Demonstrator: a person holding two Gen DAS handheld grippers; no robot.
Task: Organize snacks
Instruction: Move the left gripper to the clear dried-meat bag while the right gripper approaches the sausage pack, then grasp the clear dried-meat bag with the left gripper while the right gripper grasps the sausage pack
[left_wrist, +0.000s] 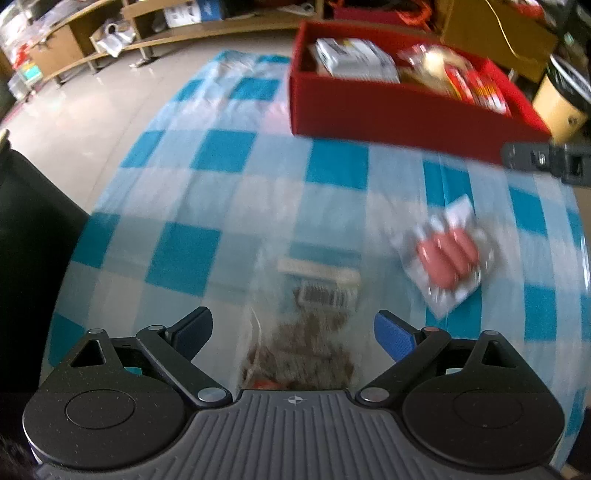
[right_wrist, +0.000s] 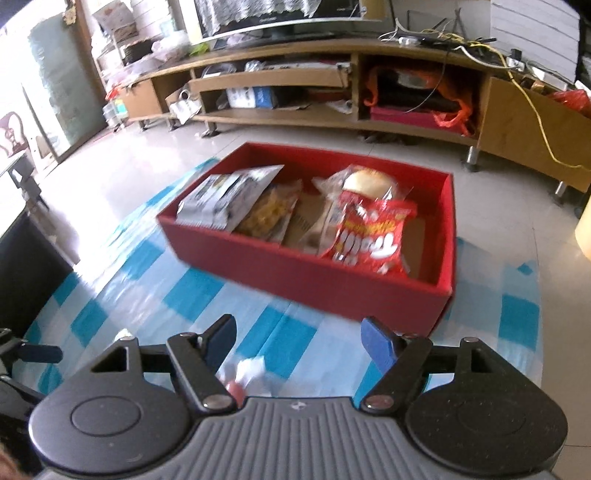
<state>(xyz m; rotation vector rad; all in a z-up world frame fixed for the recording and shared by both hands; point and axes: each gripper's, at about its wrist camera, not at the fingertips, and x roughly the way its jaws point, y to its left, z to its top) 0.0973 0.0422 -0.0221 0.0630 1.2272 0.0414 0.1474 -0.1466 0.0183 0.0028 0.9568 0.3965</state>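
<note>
A clear bag of brown snack pieces with a barcode label lies on the blue checked tablecloth. My left gripper hangs open above it, a finger on either side, pads not touching it. To its right lies a sausage pack. My right gripper is open and empty over that sausage pack, of which only a corner shows. Beyond stands the red box, which holds a grey-white packet, a yellow snack bag, a red chip bag and a bagged bun.
The red box sits at the table's far right side. Dark furniture stands close to the table's left edge. Tiled floor and a long wooden TV stand full of clutter lie beyond. A tan bin stands right of the box.
</note>
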